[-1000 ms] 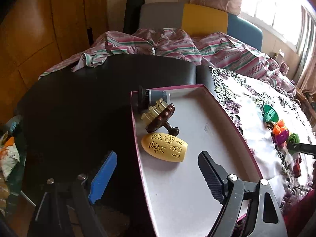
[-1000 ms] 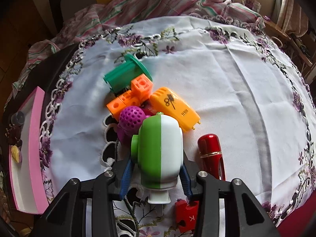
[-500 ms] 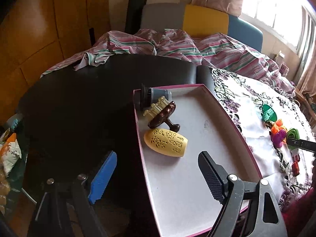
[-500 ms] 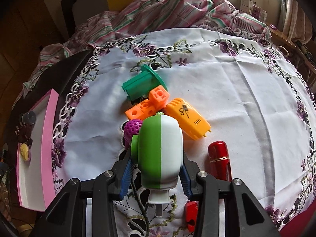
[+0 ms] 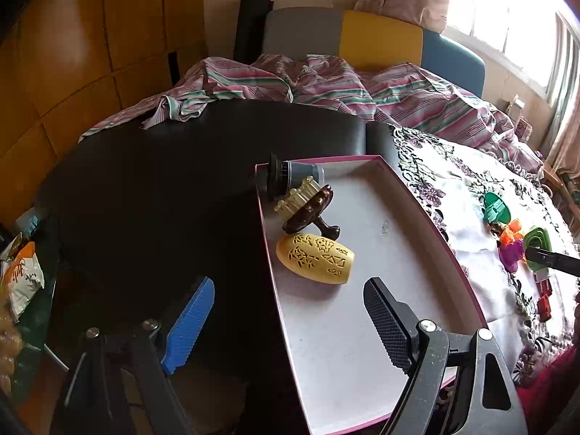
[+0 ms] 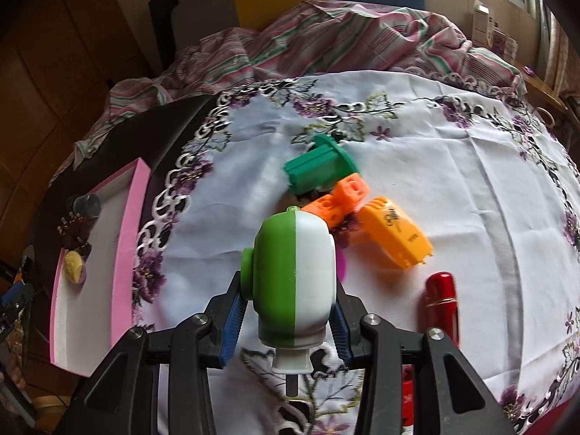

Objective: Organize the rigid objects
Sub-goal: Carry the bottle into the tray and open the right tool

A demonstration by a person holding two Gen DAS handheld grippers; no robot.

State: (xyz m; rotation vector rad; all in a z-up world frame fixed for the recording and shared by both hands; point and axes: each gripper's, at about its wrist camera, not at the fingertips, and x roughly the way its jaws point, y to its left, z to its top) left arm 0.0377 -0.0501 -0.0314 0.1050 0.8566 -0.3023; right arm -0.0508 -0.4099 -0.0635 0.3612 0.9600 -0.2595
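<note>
My right gripper (image 6: 288, 320) is shut on a green-and-white plastic device (image 6: 293, 279), held above the embroidered tablecloth (image 6: 453, 166). Beyond it lie a green plastic piece (image 6: 319, 168), an orange block (image 6: 337, 199), an orange case (image 6: 393, 233), a purple ball mostly hidden behind the device, and a red tube (image 6: 440, 302). The pink-rimmed tray (image 5: 427, 228) holds a yellow patterned case (image 5: 314, 258), a brown comb-like piece (image 5: 308, 210) and a grey cylinder (image 5: 293, 175). My left gripper (image 5: 286, 317) stands open over the tray's near left rim, holding nothing.
The tray (image 6: 125, 232) sits on a dark round table (image 5: 163, 181), left of the cloth. A striped blanket (image 5: 326, 87) is bunched at the far edge before a grey, yellow and blue chair back (image 5: 380, 36). Bags (image 5: 18, 279) lie low on the left.
My right gripper has lifted and swung left with the green-and-white device, so the tray now shows larger at the left. The left gripper has stayed put and open.
</note>
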